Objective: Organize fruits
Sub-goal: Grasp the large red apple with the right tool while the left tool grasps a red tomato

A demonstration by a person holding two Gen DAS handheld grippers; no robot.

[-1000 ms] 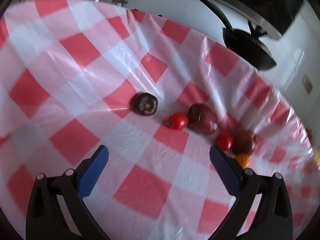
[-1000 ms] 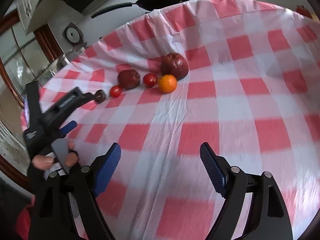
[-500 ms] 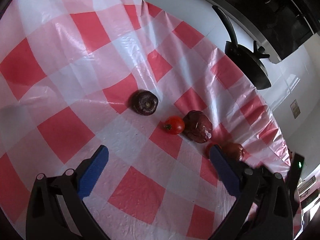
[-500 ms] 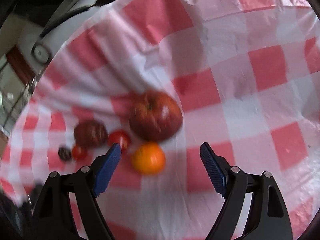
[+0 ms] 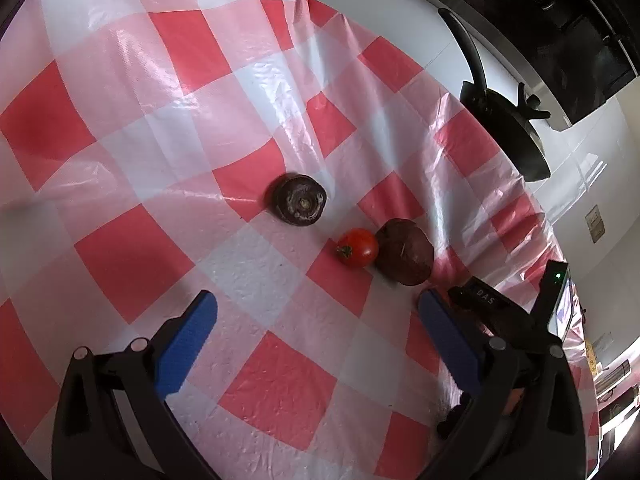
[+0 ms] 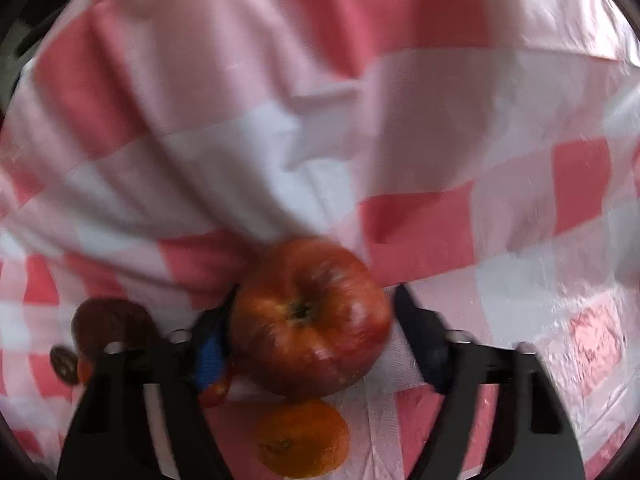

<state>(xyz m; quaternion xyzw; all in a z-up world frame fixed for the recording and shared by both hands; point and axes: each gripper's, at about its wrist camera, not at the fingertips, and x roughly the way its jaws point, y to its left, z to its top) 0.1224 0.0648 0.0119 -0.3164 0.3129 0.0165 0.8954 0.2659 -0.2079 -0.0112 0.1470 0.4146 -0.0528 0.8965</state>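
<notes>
left wrist view: the left gripper (image 5: 316,320) hangs with fingers spread wide and nothing between them, above the checked tablecloth (image 5: 132,128). a small tomato (image 5: 357,247) touches a dark red fruit (image 5: 405,251); a dark round fruit (image 5: 299,199) lies just beyond the tomato, apart from it.

right wrist view, blurred: the right gripper (image 6: 312,332) straddles a red apple (image 6: 308,316); whether the fingers press it, i cannot tell. an orange (image 6: 302,438) sits just below the apple.

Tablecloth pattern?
Red, pink and white checks on the tablecloth, sharpest in the left wrist view.
</notes>
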